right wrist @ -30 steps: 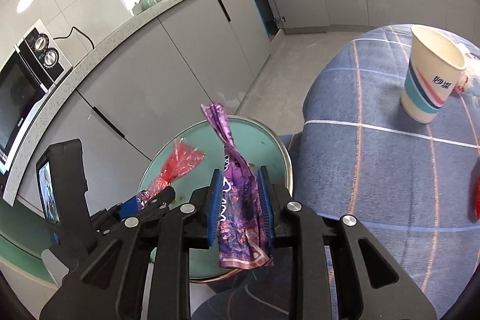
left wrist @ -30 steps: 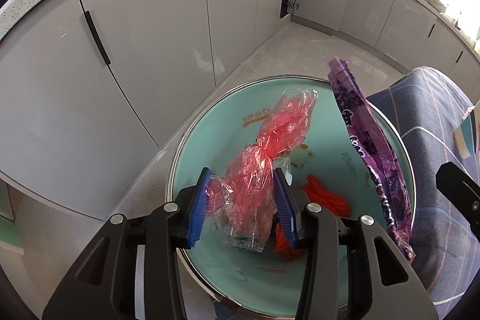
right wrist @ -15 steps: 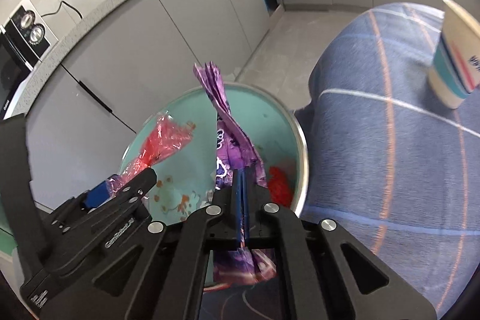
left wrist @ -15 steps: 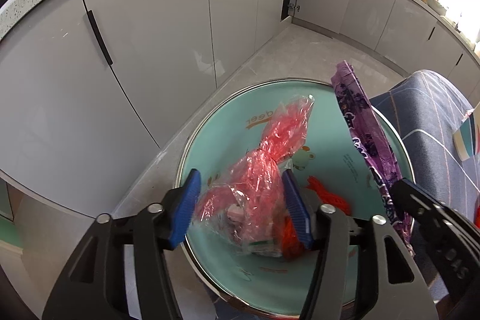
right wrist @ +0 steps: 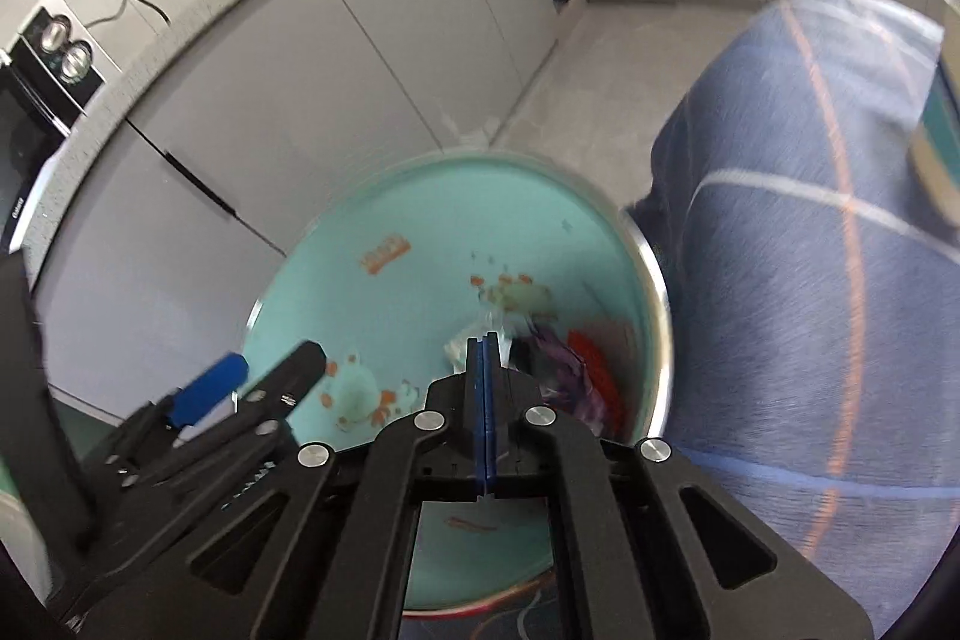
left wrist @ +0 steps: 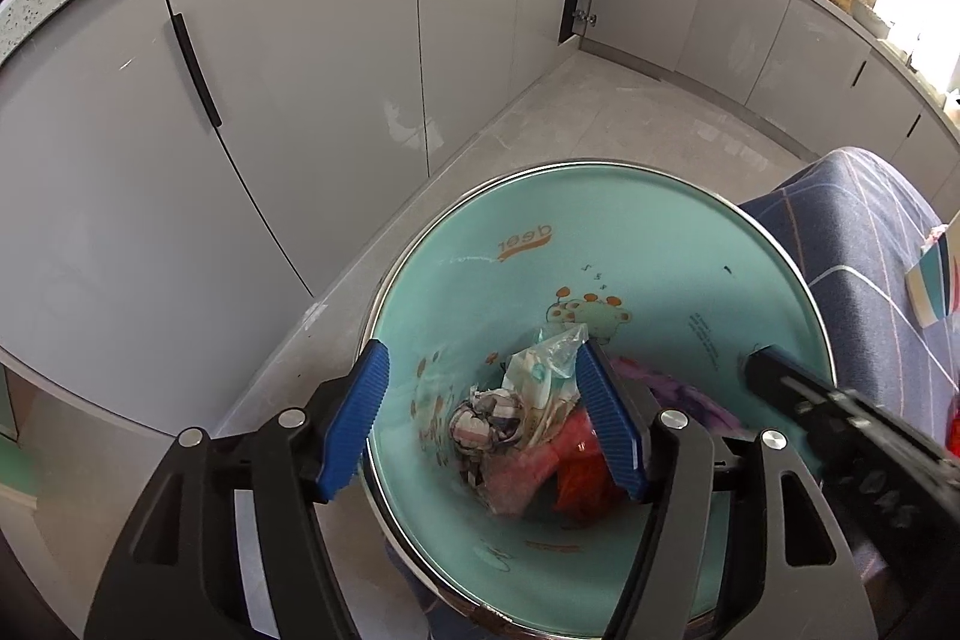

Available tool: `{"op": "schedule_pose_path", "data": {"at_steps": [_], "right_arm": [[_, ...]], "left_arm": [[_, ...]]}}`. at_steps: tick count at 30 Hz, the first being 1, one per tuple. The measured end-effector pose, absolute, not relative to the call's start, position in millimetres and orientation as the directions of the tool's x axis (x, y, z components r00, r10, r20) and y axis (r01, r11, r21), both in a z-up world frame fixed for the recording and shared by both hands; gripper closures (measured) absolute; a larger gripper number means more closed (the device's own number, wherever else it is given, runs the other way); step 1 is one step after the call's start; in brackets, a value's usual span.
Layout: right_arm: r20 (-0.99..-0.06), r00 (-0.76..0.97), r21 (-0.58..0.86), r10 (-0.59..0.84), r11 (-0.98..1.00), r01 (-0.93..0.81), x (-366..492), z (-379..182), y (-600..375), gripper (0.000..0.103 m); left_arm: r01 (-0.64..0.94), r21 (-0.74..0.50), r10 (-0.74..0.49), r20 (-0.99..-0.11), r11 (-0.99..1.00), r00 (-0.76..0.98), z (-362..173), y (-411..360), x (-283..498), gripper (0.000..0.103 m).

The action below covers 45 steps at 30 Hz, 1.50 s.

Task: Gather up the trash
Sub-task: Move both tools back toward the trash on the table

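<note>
A teal trash bin [left wrist: 600,232] with a metal rim stands on the floor beside the table; it also shows in the right wrist view [right wrist: 420,220]. Inside it lie a red plastic bag [left wrist: 540,466], a purple wrapper [left wrist: 672,394], a clear wrapper [left wrist: 540,370] and crumpled paper. The purple wrapper also shows in the right wrist view [right wrist: 564,370]. My left gripper [left wrist: 486,418] is open and empty over the bin's mouth. My right gripper [right wrist: 483,346] is shut with nothing between its pads, also over the bin.
Grey kitchen cabinets [left wrist: 300,70] curve around behind the bin. A table with a blue checked cloth [right wrist: 810,250] is at the right, with a paper cup [left wrist: 936,280] at its edge. A microwave [right wrist: 30,100] sits on the counter.
My left gripper opened and the red bag dropped into the bin. My right gripper let the purple wrapper fall into the bin and now stands shut and empty.
</note>
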State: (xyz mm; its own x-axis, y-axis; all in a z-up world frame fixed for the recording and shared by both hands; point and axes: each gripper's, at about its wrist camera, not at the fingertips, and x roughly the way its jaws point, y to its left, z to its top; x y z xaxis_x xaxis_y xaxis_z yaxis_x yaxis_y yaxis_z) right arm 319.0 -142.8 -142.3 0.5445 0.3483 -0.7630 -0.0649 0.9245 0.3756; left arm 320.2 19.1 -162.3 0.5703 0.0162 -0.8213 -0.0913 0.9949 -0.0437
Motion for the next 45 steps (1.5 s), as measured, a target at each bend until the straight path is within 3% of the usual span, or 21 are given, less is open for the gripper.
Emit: {"op": "schedule_pose_path", "data": {"at_steps": [3,6,11,12,15,23,36,45], "right_arm": [[-0.730,0.592,0.383,0.343,0.922,-0.061,308,-126,-152,0.099],[-0.694,0.646,0.373,0.319,0.926,-0.057,293,-108,-162,0.096],[-0.654,0.714,0.358,0.250,0.934,0.001,270,-91,-192,0.072],[-0.650,0.723,0.353,0.235,0.936,0.014,266,-89,-199,0.072],[-0.649,0.737,0.342,0.189,0.938,0.061,252,-86,-221,0.070],[-0.648,0.757,0.331,0.084,0.926,0.180,208,-91,-279,0.068],[-0.665,0.740,0.320,-0.100,0.857,0.404,140,-107,-374,0.069],[-0.676,0.724,0.352,-0.136,0.803,0.480,122,-114,-424,0.069]], "left_arm": [[-0.099,-0.021,0.041,-0.808,0.995,0.587,-158,16,317,0.030],[-0.090,-0.003,0.053,-0.788,0.996,0.614,-148,8,313,0.028],[-0.071,0.007,0.051,-0.761,0.997,0.646,-133,-6,303,0.023],[-0.065,0.011,0.051,-0.756,0.998,0.653,-129,-10,301,0.020],[-0.047,0.019,0.046,-0.740,0.999,0.671,-121,-25,294,0.014],[0.089,0.022,-0.046,-0.723,0.996,0.689,-110,-80,273,0.012],[0.317,0.011,-0.212,-0.724,0.948,0.657,-107,-168,246,0.013],[0.470,-0.046,-0.352,-0.727,0.881,0.589,-105,-234,239,0.021]]}}
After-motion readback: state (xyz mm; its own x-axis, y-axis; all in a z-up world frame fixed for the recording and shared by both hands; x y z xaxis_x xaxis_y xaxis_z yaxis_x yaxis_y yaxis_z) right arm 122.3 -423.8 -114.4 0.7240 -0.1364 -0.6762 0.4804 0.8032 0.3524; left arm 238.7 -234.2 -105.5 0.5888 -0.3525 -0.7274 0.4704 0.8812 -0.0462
